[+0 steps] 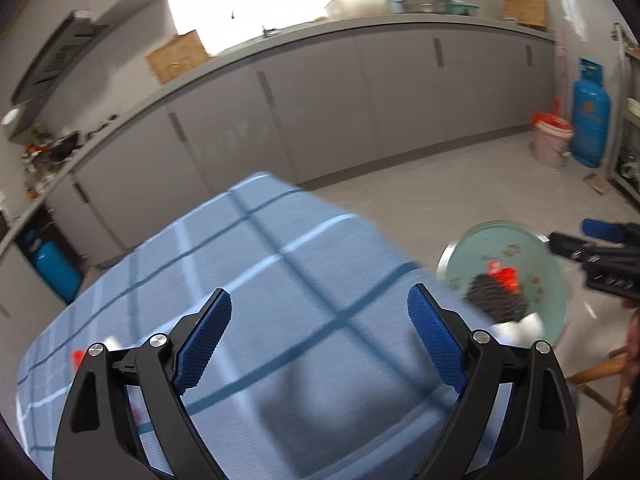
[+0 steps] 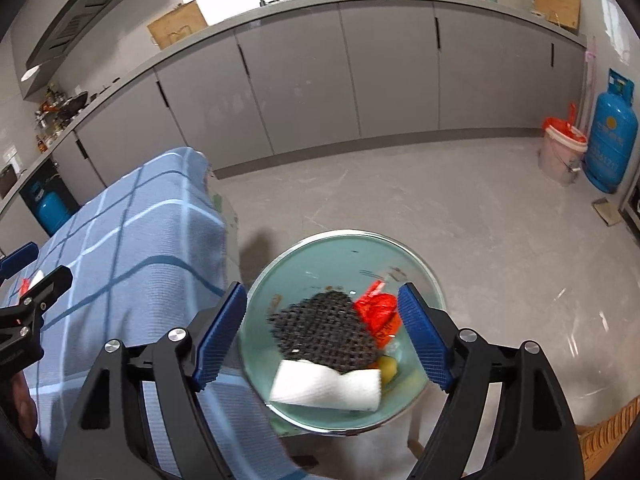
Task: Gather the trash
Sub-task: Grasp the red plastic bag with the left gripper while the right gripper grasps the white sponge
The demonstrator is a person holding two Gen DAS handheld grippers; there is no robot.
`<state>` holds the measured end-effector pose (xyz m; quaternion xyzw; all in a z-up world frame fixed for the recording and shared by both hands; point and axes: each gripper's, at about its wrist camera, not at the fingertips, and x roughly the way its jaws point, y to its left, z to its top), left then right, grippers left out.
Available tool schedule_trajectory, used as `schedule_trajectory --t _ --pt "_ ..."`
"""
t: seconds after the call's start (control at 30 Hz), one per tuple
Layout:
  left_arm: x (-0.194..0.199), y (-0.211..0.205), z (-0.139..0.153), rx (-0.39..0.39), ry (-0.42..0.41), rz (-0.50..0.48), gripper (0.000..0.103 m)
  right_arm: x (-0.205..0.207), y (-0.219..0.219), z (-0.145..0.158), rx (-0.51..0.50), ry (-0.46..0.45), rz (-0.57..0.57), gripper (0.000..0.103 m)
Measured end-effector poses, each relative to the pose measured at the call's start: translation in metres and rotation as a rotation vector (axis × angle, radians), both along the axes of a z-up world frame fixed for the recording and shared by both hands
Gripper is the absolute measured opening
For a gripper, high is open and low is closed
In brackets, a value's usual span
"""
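Observation:
A pale green basin [image 2: 320, 256] with a metal rim sits low beside the table's right edge; it also shows in the left wrist view [image 1: 516, 240]. It holds a black mesh piece [image 2: 324, 330], a red wrapper [image 2: 376, 308], a folded white paper towel [image 2: 324, 388] and a yellowish scrap [image 2: 388, 366]. My right gripper [image 2: 322, 330] is open and empty just above the basin. My left gripper [image 1: 320, 338] is open and empty above the blue checked tablecloth [image 1: 280, 280]. A small red scrap [image 1: 77, 358] and a white scrap [image 1: 110, 342] lie on the cloth by my left gripper.
Grey cabinets [image 2: 360, 80] under a counter run along the far wall. A pink bucket with a red bag [image 2: 562, 152] and a blue gas cylinder [image 2: 612, 136] stand at the far right. A wooden chair [image 1: 600, 376] is near the basin. The floor [image 2: 440, 208] is grey.

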<state>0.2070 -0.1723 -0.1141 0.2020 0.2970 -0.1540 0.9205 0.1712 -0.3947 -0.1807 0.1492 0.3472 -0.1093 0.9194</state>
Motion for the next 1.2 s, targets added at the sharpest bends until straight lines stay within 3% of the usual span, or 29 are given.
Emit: schedule_trajectory --t 0.27,0.47,0.57,0.87,0.93,0.97,1.0,1.1,1.2 --pt "0.012 0.098 0.01 0.06 -0.063 0.267 0.09 0.016 0.056 0.021 -0.015 -0.033 0.122 0.08" --pt "0.03 0.175 0.008 0.066 -0.041 0.467 0.092 0.024 0.102 0.033 -0.031 -0.049 0.215 0.084" --pt "0.038 0.199 0.001 0.05 -0.002 0.513 0.092 0.028 0.124 0.035 -0.036 -0.047 0.258 0.084" --pt "0.044 0.22 -0.029 -0.023 0.128 0.516 0.091 0.042 0.181 0.035 -0.039 -0.028 0.37 0.084" --pt "0.042 0.227 -0.031 -0.041 0.14 0.512 0.078 0.045 0.191 0.036 -0.037 -0.026 0.394 0.084" --pt "0.042 0.23 -0.032 -0.049 0.149 0.509 0.059 0.049 0.198 0.036 -0.038 -0.027 0.408 0.084" --pt "0.042 0.235 -0.034 -0.067 0.17 0.504 0.048 0.051 0.205 0.037 -0.039 -0.029 0.422 0.084" --pt "0.039 0.252 -0.036 -0.123 0.215 0.498 0.034 0.061 0.223 0.039 -0.042 -0.033 0.457 0.085" --pt "0.032 0.268 -0.03 -0.141 0.201 0.51 0.029 0.07 0.242 0.042 -0.046 -0.037 0.487 0.085"
